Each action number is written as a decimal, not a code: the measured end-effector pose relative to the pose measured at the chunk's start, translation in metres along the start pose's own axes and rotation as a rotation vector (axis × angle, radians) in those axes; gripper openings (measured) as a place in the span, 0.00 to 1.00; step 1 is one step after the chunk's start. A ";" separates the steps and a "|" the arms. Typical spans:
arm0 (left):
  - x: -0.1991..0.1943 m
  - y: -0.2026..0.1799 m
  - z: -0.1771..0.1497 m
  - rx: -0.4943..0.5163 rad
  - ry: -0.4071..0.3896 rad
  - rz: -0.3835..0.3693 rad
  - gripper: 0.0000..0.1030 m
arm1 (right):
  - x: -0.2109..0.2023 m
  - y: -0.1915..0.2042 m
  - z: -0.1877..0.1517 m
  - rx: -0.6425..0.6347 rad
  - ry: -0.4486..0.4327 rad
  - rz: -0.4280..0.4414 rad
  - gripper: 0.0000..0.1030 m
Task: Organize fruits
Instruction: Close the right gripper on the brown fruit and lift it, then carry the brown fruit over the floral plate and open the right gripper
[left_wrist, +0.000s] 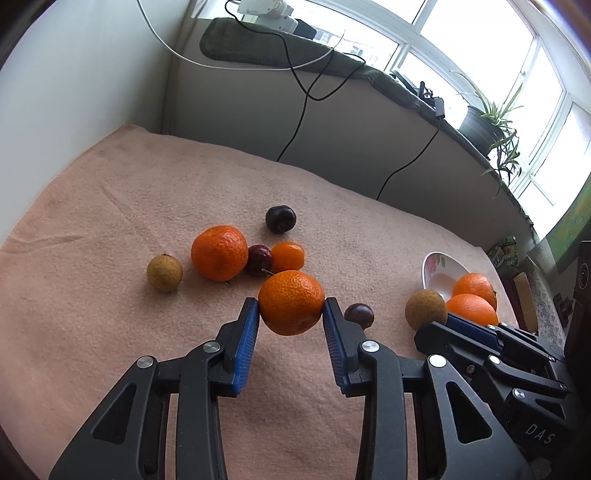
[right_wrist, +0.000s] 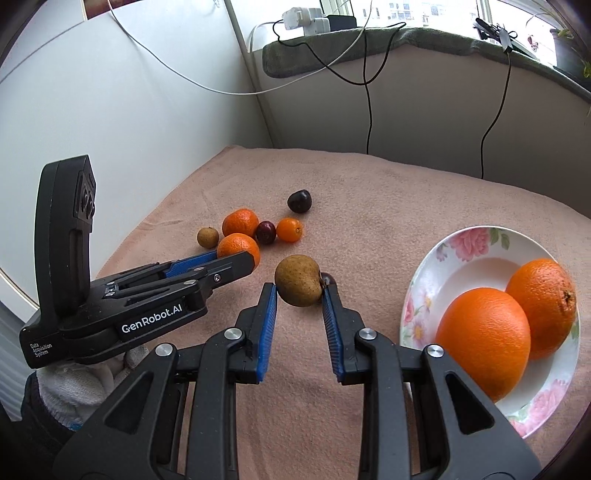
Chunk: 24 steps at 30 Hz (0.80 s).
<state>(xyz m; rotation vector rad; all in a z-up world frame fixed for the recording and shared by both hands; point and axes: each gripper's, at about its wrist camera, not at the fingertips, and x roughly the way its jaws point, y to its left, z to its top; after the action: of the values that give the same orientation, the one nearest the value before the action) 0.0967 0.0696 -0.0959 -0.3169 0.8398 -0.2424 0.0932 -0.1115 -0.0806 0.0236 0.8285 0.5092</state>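
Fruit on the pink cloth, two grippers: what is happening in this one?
A person is sorting fruit with a hand-held gripper in each hand. The left hand-held gripper is shut on a mandarin; the right hand-held gripper is shut on a brown round fruit. A flowered plate holds two oranges. More mandarins, dark fruits and another brown fruit lie on the cloth.

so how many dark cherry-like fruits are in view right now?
3. One far back alone on the towel; one wedged between the big and small mandarins; one just beyond the left gripper's right finger, nearly hidden in the right wrist view. None visible in the plate.
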 end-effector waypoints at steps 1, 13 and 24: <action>-0.001 -0.002 0.001 0.005 -0.003 -0.003 0.33 | -0.002 -0.002 0.001 0.003 -0.008 -0.001 0.26; 0.003 -0.041 0.009 0.061 -0.009 -0.068 0.33 | -0.031 -0.042 0.011 0.062 -0.074 -0.053 0.26; 0.022 -0.087 0.017 0.117 0.008 -0.129 0.33 | -0.041 -0.086 0.018 0.101 -0.086 -0.109 0.26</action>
<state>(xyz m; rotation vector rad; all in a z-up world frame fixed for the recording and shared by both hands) 0.1168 -0.0156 -0.0684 -0.2612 0.8103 -0.4119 0.1198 -0.2020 -0.0583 0.0919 0.7667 0.3612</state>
